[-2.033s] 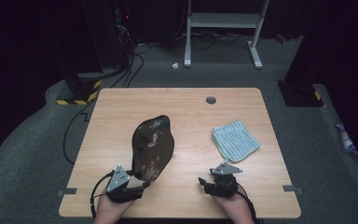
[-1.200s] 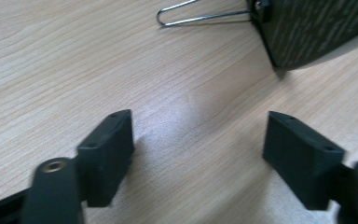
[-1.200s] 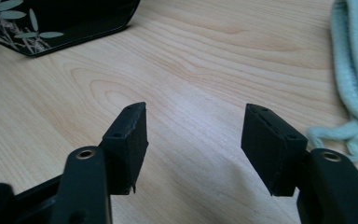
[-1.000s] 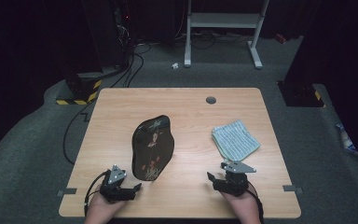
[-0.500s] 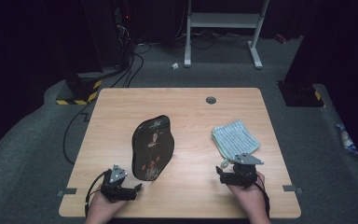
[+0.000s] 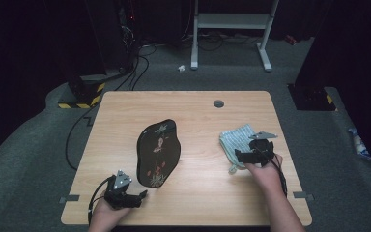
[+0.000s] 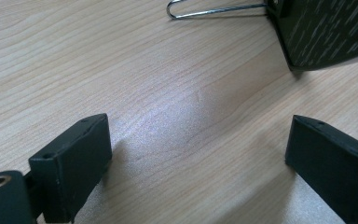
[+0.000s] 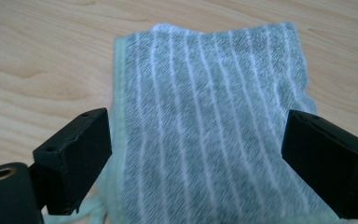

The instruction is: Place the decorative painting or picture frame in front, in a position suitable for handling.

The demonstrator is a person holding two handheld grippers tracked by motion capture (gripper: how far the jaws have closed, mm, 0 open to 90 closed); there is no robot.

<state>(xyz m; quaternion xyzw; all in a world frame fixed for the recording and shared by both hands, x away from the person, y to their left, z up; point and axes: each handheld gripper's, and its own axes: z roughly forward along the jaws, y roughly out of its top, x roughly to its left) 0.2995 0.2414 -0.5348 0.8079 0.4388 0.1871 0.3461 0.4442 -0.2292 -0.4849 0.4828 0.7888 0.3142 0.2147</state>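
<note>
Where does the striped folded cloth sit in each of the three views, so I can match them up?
High view: the striped cloth lies right of centre on the table, just ahead of the right gripper.
Left gripper view: the cloth is out of frame; the dark panel's corner sits top right.
Right gripper view: the cloth lies in the middle, between the open jaws.
Shared landmark: the light wood tabletop.

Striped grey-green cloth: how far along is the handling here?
Done: nothing visibly. The folded striped grey-green cloth lies flat on the wooden table. In hand: the open right gripper straddles it, unclosed. Left: gripping it. The open left gripper idles beside the black floral plaque.
</note>
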